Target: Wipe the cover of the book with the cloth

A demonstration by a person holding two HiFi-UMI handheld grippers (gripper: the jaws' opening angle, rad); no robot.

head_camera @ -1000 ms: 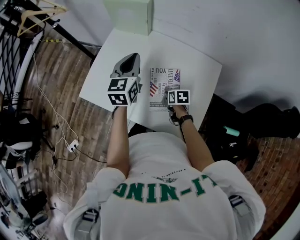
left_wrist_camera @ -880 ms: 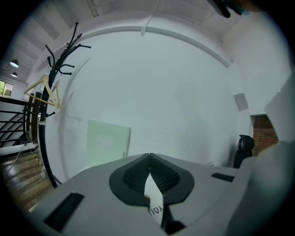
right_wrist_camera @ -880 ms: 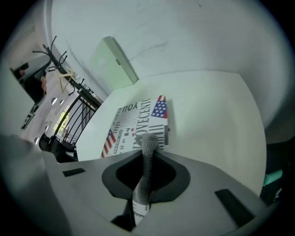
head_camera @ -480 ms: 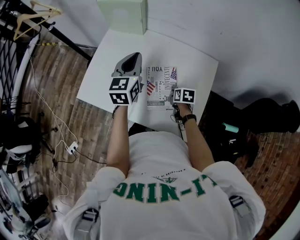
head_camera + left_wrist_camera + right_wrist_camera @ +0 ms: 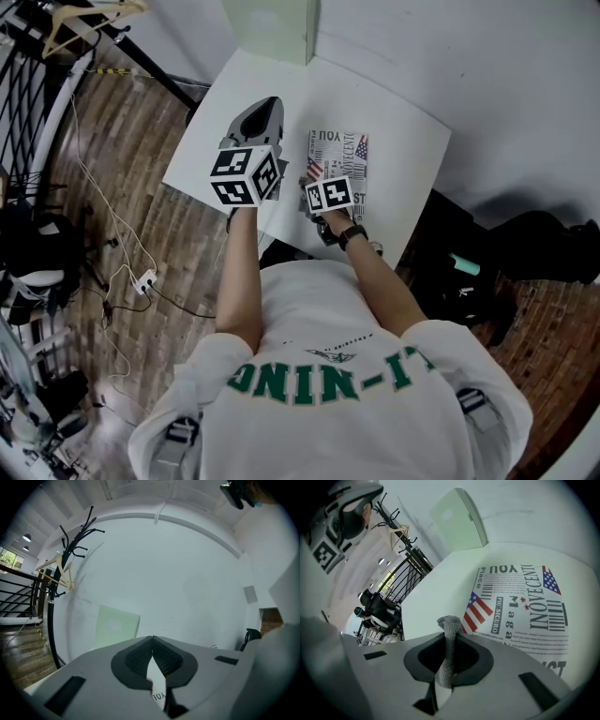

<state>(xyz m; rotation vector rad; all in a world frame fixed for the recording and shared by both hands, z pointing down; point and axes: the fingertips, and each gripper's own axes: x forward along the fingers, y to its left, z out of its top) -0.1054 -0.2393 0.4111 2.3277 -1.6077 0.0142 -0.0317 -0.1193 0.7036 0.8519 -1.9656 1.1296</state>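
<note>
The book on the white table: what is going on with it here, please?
A person holds a gripper in each hand. The right gripper is shut on a grey cloth and sits low over the near part of the book, which lies flat on the white table. The left gripper is shut and empty, raised to the left of the book. Whether the cloth touches the cover cannot be told.
</note>
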